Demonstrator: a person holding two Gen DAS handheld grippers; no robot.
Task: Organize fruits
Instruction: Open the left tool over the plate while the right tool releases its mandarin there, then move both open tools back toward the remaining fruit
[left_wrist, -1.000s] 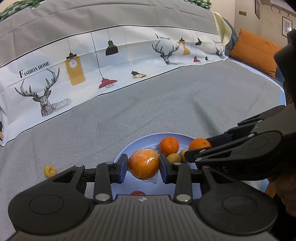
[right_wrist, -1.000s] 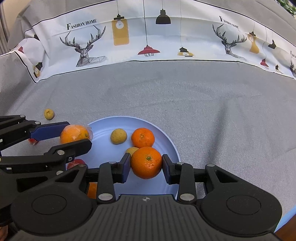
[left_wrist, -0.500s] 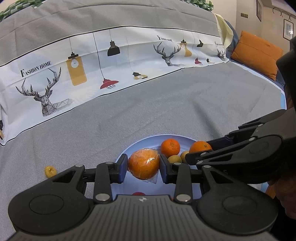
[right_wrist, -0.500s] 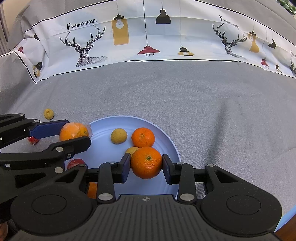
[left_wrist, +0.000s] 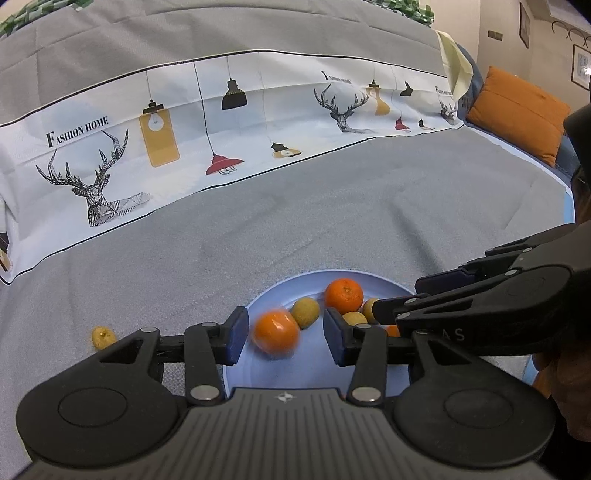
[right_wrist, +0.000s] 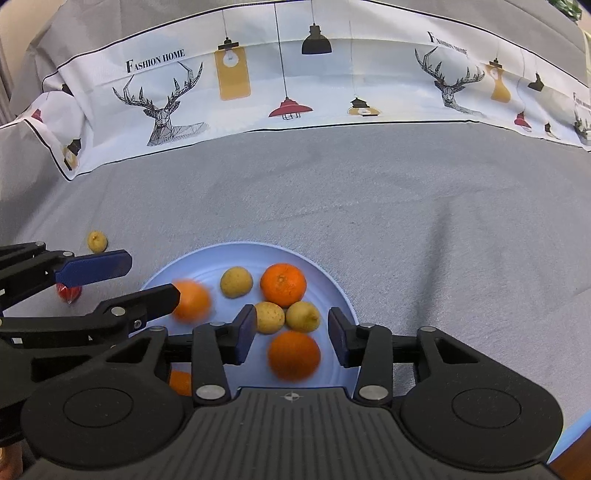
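**Operator:** Grey cloth (right_wrist: 369, 192) is spread over the whole work surface, and a printed band with deer and lamps (right_wrist: 280, 74) is laid along its far edge. What is set on it?

**Inspector:** A pale blue plate (right_wrist: 332, 291) is placed centrally on the cloth, evidently as the collecting point for the fruit. Both grippers are held over it, angled downward, so that released fruit is dropped only a short way onto the plate.

**Operator:** State of the left gripper (left_wrist: 282, 332)?

**Inspector:** Its jaws have just been opening. A blurred orange (left_wrist: 276, 334) is seen between the pads, clear of both; it is judged to be released over the left part of the plate.

**Operator:** And the right gripper (right_wrist: 291, 334)?

**Inspector:** The same is noted: the jaws have just been opening, and a second blurred orange (right_wrist: 293, 354) is seen between them, touched by neither pad, over the near part of the plate.

**Operator:** Remaining fruit?

**Inspector:** A third orange (right_wrist: 283, 284) and three small yellow fruits (right_wrist: 236, 282) are already grouped on the plate. One small yellow fruit (right_wrist: 97, 241) and a red item (right_wrist: 68, 293), partly hidden behind the left gripper, are left on the cloth well off the plate. Their collection is judged to be outstanding.
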